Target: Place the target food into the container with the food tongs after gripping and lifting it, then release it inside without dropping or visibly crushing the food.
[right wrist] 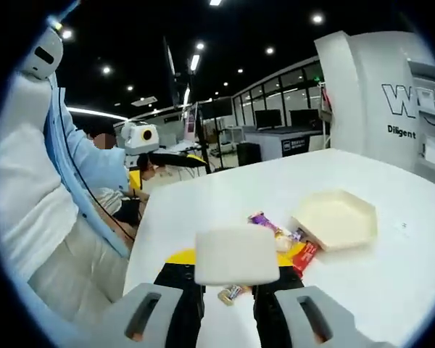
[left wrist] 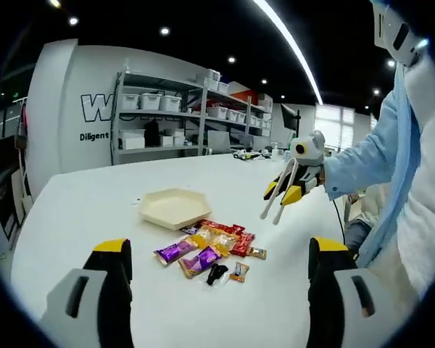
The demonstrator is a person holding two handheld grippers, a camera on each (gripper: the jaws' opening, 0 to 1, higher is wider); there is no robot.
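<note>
**Tongs held above the snack pile**

The right gripper (left wrist: 296, 190) clamps white food tongs (left wrist: 278, 196) above the table (left wrist: 80, 210). Wrapped snacks (left wrist: 210, 252) lie heaped just beside the empty hexagonal container (left wrist: 174, 208). The left gripper (left wrist: 221, 290) hovers with its jaws wide apart, holding nothing.
</note>
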